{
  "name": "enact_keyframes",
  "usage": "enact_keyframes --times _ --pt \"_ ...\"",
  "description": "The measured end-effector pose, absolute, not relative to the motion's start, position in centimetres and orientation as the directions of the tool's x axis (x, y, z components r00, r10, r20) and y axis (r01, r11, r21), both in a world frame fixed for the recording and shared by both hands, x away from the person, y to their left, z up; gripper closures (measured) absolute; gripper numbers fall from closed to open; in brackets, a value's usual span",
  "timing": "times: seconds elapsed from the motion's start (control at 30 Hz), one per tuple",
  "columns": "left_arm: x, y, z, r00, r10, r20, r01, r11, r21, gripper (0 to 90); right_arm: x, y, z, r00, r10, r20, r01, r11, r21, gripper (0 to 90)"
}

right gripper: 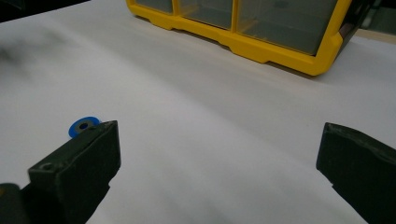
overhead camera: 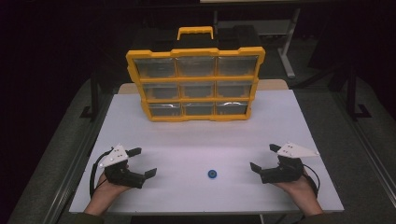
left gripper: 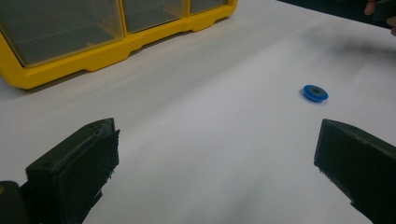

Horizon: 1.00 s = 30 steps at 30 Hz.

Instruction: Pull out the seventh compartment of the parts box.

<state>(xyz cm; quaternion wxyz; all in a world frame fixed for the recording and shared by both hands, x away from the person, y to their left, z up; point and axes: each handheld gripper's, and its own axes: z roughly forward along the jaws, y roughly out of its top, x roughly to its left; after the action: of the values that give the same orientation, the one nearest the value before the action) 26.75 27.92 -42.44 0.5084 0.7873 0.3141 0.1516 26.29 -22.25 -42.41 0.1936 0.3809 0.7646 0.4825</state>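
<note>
While both tools rest at the near edge of the table (overhead camera: 140, 121), 2 grippers are recorded with jaws spread wide and nothing between them. The left gripper (overhead camera: 142, 163) is held at the near left, the right gripper (overhead camera: 262, 157) at the near right, each pointed inward toward the table's middle.

Item 1: a small blue disc (overhead camera: 212, 174) with a dark centre, lying flat on the white surface between the 2 grippers, well apart from the left and somewhat nearer the right. In the right gripper view it is seen just beyond the left-hand jaw.

Item 2: a yellow organiser case (overhead camera: 196, 84) with 9 clear drawers in 3 rows, stood upright at the far middle, all drawers seemingly shut.

Step judged in hand: the start, before any approach. The next move is judged to call for 1 gripper to be brought over the disc and lowered so that the jaws straddle it, the thin flat profile demanding a low, careful pinch.
</note>
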Motion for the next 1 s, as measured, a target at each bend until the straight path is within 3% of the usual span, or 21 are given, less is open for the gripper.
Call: enact_keyframes --times 1.0 --pt "26.98 27.87 -42.38 0.768 0.634 -0.087 0.332 -0.278 0.901 0.0 26.12 -21.98 -42.23 -0.653 0.753 0.073 0.383 0.245 0.891 0.0"
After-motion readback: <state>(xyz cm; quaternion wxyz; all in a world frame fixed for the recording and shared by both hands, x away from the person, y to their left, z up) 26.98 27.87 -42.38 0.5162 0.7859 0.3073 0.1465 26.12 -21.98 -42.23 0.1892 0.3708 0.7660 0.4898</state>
